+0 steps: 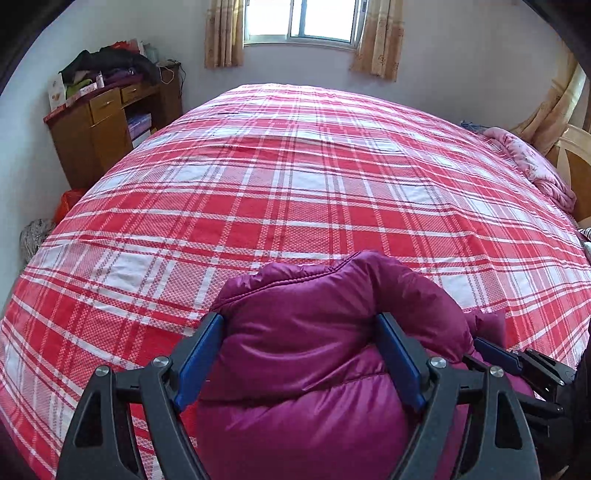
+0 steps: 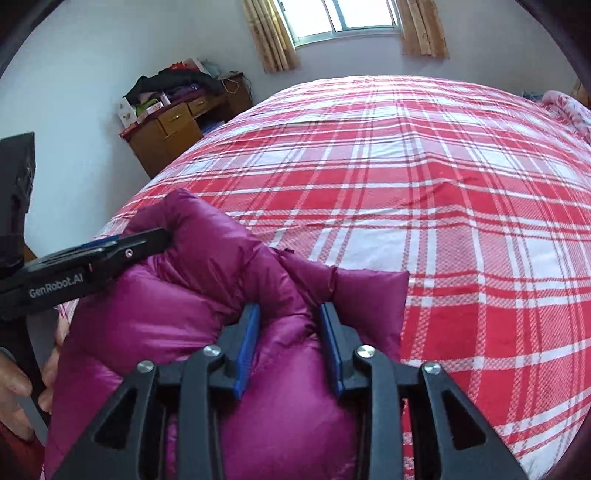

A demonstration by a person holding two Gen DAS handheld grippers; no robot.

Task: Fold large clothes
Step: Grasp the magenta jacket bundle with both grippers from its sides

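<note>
A puffy magenta down jacket point(image 1: 306, 354) is held up over the near edge of a bed with a red and white plaid sheet point(image 1: 295, 177). My left gripper point(image 1: 301, 321) is shut on a thick fold of the jacket, the blue pads pressed into it. My right gripper point(image 2: 290, 310) is shut on another bunched fold of the jacket point(image 2: 207, 295) close beside it. The left gripper shows side-on at the left of the right wrist view point(image 2: 140, 243). The right gripper's tip shows at the right edge of the left wrist view point(image 1: 517, 360). The jacket's lower part is hidden below the grippers.
A wooden cabinet point(image 1: 107, 125) piled with clothes and boxes stands by the far left wall. A pink quilt point(image 1: 532, 162) lies at the bed's right edge by a headboard. A curtained window point(image 1: 301, 20) is on the far wall. A red bag point(image 1: 68, 205) sits on the floor at the left.
</note>
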